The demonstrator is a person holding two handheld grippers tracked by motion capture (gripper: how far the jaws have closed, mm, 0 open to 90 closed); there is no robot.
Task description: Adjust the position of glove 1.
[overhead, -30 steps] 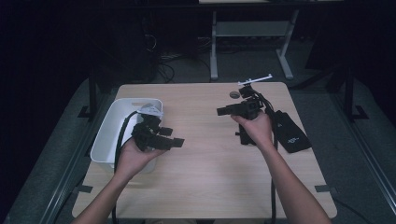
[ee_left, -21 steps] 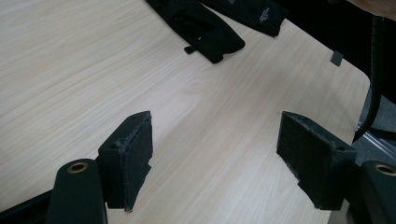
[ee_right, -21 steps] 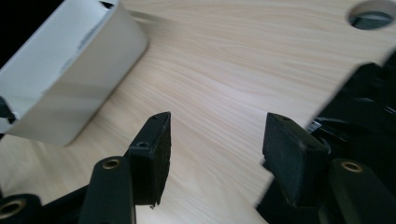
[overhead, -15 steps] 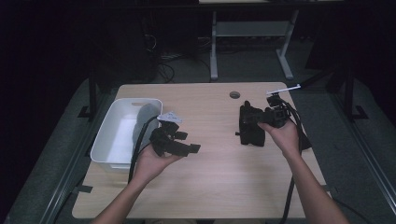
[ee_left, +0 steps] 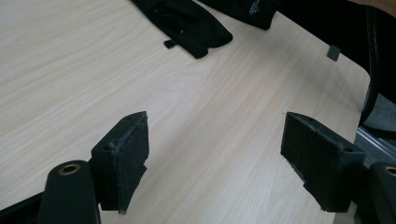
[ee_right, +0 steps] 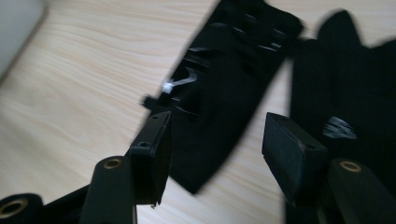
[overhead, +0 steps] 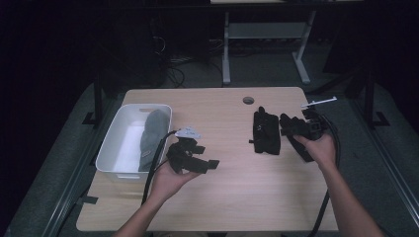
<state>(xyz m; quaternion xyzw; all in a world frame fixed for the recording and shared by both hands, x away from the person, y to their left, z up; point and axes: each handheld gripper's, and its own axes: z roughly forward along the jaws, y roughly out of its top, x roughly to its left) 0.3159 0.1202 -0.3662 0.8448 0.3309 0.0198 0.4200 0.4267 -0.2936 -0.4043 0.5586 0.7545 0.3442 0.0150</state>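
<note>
Two black gloves lie side by side right of the table's middle. The nearer glove (overhead: 266, 132) (ee_right: 224, 74) has a small white tag; the other glove (ee_right: 350, 84) lies to its right in the right gripper view. My right gripper (overhead: 285, 126) (ee_right: 215, 140) hovers open just above them, with the first glove's cuff showing between its jaws below. My left gripper (overhead: 206, 157) (ee_left: 215, 154) is over bare wood beside the bin. Its jaws have just been opening and hold nothing. The gloves (ee_left: 187, 23) lie beyond it.
A white bin (overhead: 113, 148) stands at the table's left edge with a grey cloth item (overhead: 150, 133) inside. A round cable hole (overhead: 248, 100) sits near the far edge. Dark floor, cables and a desk frame lie beyond the table.
My right hand has moved right and lower, from over the table's middle to the gloves' right side. My left hand has drifted right, away from the bin, and its jaws have widened.
</note>
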